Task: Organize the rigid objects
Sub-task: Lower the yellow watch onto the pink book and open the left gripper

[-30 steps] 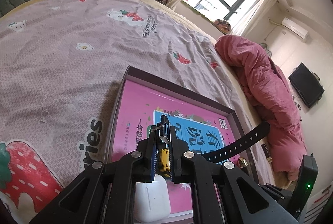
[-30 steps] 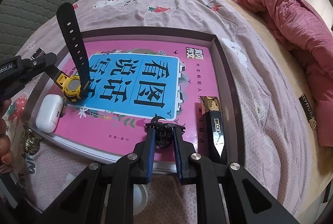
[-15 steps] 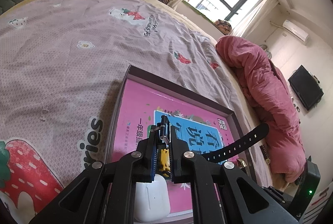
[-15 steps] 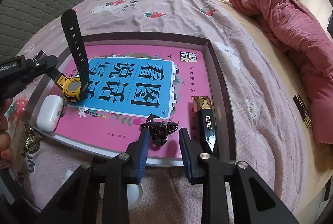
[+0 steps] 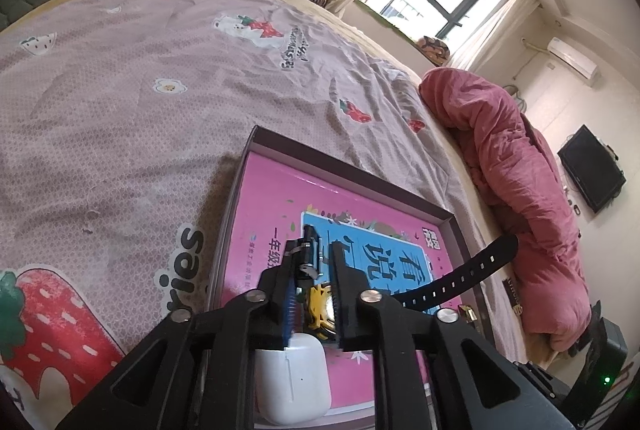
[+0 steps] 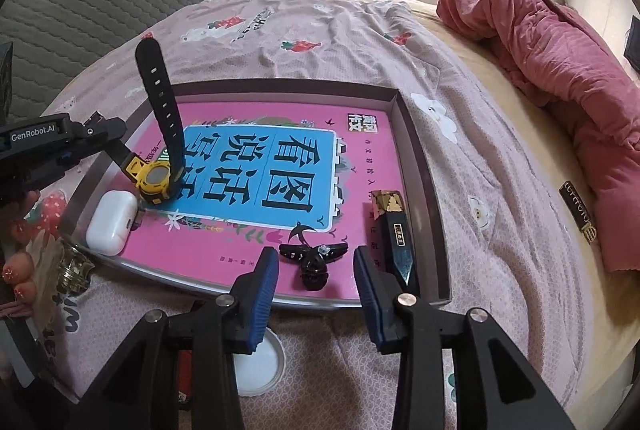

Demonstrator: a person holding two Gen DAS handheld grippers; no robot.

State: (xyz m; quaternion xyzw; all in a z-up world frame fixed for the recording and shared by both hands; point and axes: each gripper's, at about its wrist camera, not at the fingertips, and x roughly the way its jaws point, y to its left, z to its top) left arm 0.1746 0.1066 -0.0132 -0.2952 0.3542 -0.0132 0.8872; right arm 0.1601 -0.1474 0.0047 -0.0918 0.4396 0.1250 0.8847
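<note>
A shallow grey tray [image 6: 416, 170] on the bed holds a pink and blue book [image 6: 240, 254]. On the book stands a yellow watch [image 6: 154, 178] with its long black strap pointing up. My left gripper [image 5: 316, 262] has the watch's short buckle strap between its jaws; they are opening, and a gap shows beside the strap. A white earbud case [image 5: 294, 378] lies just below it. My right gripper [image 6: 316, 257] is opening around a black hair clip [image 6: 314, 274], which lies on the book untouched. A black and gold case [image 6: 394, 234] lies to its right.
A pink quilt [image 6: 560, 62] is bunched along the bed's right side, with a small black item [image 6: 578, 216] beside it. A white round lid [image 6: 260, 370] and a glass bottle [image 6: 74, 266] sit outside the tray's near edge. Folded clothes are stacked by the window.
My right gripper let go of the hair clip, opened wide and drew back a little. My left gripper's jaws parted slightly around the buckle strap; the watch stayed in place.
</note>
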